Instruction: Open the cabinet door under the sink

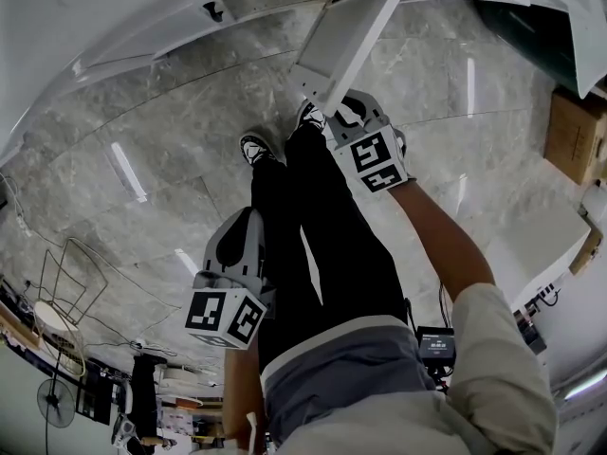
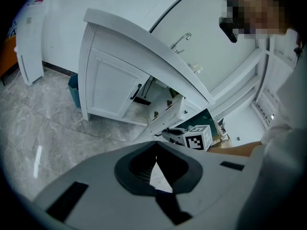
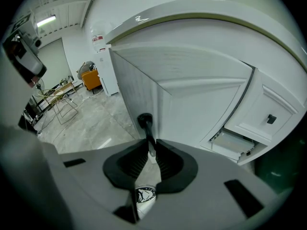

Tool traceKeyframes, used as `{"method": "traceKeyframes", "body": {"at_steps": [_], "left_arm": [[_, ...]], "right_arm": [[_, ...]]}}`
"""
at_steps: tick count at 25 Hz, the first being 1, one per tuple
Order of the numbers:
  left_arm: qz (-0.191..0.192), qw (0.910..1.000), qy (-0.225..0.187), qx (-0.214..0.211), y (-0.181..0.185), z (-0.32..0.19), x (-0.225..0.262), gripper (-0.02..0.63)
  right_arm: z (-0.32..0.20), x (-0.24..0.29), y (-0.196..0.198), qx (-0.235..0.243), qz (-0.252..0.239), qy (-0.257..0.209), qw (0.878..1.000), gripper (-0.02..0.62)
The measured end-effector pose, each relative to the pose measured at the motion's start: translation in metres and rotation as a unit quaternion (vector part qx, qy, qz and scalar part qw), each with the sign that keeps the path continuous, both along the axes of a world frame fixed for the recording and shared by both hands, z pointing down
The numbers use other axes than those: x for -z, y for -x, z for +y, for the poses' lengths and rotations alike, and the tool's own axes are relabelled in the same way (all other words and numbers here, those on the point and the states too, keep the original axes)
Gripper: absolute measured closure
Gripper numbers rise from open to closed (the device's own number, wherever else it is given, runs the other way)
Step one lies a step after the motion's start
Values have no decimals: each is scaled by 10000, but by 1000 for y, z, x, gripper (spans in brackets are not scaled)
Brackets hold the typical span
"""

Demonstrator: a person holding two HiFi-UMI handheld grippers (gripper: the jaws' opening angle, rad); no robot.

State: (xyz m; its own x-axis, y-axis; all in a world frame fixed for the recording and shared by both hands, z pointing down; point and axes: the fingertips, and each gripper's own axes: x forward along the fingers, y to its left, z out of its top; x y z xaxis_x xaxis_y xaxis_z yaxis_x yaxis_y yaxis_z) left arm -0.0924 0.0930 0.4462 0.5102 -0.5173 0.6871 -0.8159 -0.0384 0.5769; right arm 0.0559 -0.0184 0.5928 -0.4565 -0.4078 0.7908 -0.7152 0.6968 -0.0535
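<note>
Two jaws of my right gripper (image 3: 150, 145) pinch the black handle (image 3: 145, 122) of the door (image 3: 192, 104), since that bar is the one good purchase for swinging it. The door stands well out from the cabinet (image 2: 108, 87), near me, so I judge the opening almost complete. My right arm (image 1: 446, 245) reaches forward and down, nearly straight. My left gripper (image 2: 156, 150) hangs beside my left leg (image 1: 275, 235), jaws pressed together on nothing.

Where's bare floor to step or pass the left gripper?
Grey marble floor left of the black-and-white shoes, out to the wire rack, is bare. Crowded around the open white cabinet door, where the right gripper clamps its black handle.
</note>
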Motion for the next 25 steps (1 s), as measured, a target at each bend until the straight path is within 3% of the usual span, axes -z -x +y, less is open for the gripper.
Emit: {"method": "traceKeyframes", "body": {"at_steps": [25], "left_arm": [[107,9996,123,-228,-33,-14,-11,607]], "right_arm": [[18,-5,-55,-342,40,138,9993,538]]}}
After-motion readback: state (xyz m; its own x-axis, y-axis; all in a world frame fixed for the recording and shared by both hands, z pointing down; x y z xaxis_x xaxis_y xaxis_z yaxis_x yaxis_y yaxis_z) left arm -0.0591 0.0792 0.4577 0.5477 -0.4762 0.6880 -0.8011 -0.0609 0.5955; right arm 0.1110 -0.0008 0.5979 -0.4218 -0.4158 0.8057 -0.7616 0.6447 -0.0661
